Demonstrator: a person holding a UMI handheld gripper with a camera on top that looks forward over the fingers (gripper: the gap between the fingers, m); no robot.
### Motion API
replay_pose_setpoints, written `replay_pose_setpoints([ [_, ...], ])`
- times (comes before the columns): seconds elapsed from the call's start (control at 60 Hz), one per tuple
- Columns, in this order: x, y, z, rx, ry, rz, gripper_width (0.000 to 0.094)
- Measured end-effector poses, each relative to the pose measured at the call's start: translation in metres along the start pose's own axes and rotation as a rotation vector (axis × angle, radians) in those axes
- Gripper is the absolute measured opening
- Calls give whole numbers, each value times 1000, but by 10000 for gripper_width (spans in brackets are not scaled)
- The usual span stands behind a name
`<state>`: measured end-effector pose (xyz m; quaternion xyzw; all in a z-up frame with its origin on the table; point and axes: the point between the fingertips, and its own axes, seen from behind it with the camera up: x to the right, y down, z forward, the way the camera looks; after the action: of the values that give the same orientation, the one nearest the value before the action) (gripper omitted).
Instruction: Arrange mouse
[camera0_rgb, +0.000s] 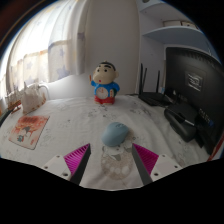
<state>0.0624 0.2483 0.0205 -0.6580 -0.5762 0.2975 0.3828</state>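
1. On the white bench (70, 125), seen from the claw's own camera, a pale blue-and-white mouse (116, 138) sits between the two fingers of the claw (112, 160), towards the bench's near edge.
2. The claw is spread. Its pink pads (79, 158) flank the mouse, and I cannot tell whether either one touches it, so I would not call it gripped.
3. My reading is that the arranging is at an early or middle stage: the mouse is reached, but where it belongs is not shown.
4. Beyond it a cartoon figurine (104, 84) stands near the far edge, a booklet (30, 130) lies by the left edge, and a dark monitor (192, 75) occupies the right side.
5. The claw is held low and level, pointing across the bench toward the figurine.
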Motion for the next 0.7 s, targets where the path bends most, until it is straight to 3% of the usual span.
replay_pose_setpoints([
  [0.383, -15, -23, 91, -58, -73, -37, 860],
  [0.7, -29, -37, 125, -85, -127, -40, 855],
])
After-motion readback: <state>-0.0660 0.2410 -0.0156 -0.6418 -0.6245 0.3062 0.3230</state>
